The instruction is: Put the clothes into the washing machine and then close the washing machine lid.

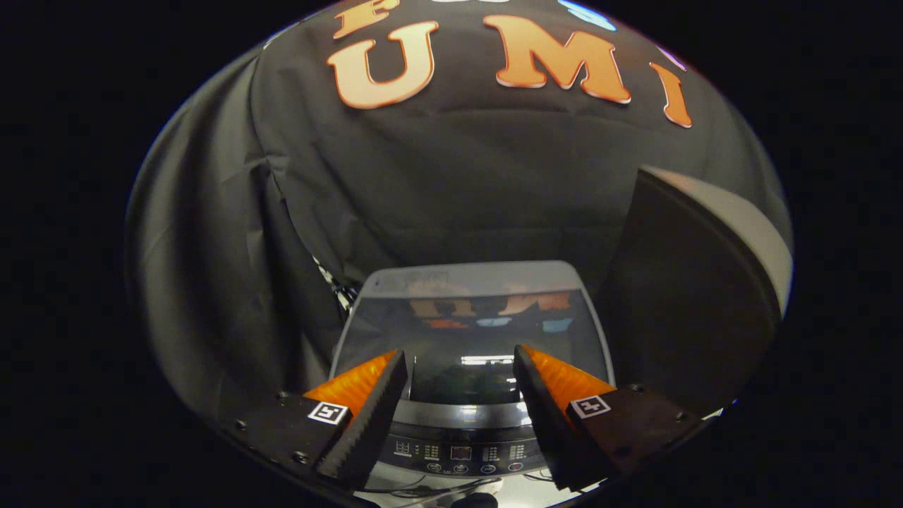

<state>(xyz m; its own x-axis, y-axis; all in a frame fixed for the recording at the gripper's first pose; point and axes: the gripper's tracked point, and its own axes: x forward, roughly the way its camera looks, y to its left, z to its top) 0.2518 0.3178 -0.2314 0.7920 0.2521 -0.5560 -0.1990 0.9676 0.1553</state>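
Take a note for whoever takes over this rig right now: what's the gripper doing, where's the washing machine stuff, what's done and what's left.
Gripper: open, fingers spread, holding nothing, above the front of the washing machine.
Lid: lies flat and shut over the tub, dark glass showing reflections. The control panel sits between the fingers, near their bases.
Clothes: cannot tell where they are; the glass hides whether any are inside.
Done: lid is down.
Left: confirm the clothes are in the tub; if not, open the lid, load, close again.

Tongs (460, 363) gape empty above closed washing machine lid (471, 331).
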